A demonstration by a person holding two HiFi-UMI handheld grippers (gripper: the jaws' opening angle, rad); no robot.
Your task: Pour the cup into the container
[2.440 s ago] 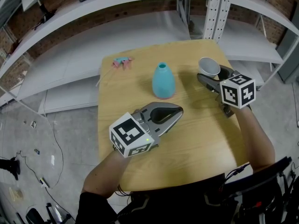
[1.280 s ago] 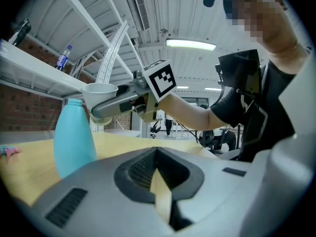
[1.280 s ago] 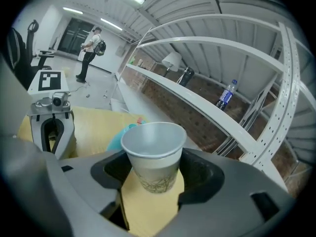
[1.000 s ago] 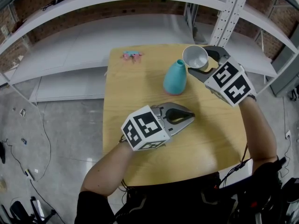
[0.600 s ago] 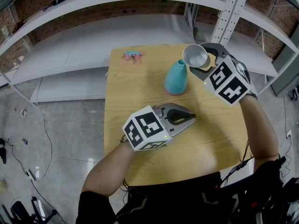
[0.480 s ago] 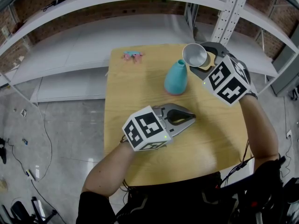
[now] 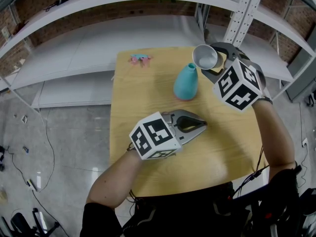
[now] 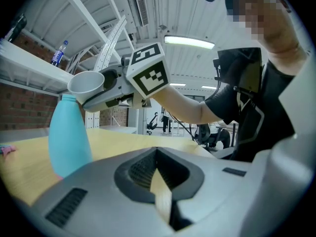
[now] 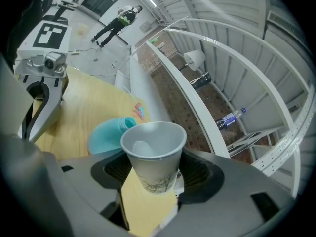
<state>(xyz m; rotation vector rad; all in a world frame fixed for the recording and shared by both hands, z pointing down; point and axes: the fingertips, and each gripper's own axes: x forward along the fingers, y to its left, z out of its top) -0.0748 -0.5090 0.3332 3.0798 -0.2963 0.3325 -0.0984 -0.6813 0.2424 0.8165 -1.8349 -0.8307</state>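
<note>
A white paper cup [image 7: 205, 57] [image 9: 153, 154] [image 8: 86, 83] is held above the wooden table [image 7: 148, 102], tilted with its mouth toward a turquoise narrow-necked vase [image 7: 186, 82] [image 8: 69, 135] [image 9: 111, 132]. My right gripper [image 7: 217, 63] [image 9: 150, 181] is shut on the cup, just right of the vase's open neck and slightly above it. My left gripper [image 7: 200, 125] [image 8: 158, 206] rests low over the table in front of the vase, shut with nothing between its jaws.
A small pink and blue object [image 7: 140, 59] lies at the table's far left corner. White metal shelving [image 7: 148, 23] runs behind the table, with an upright post [image 7: 243, 19] at the right. A grey floor with cables [image 7: 44, 147] lies to the left.
The right gripper lifted the cup off the table, carried it left to the vase's neck and has been tipping it further toward the vase. The left gripper barely moved.
</note>
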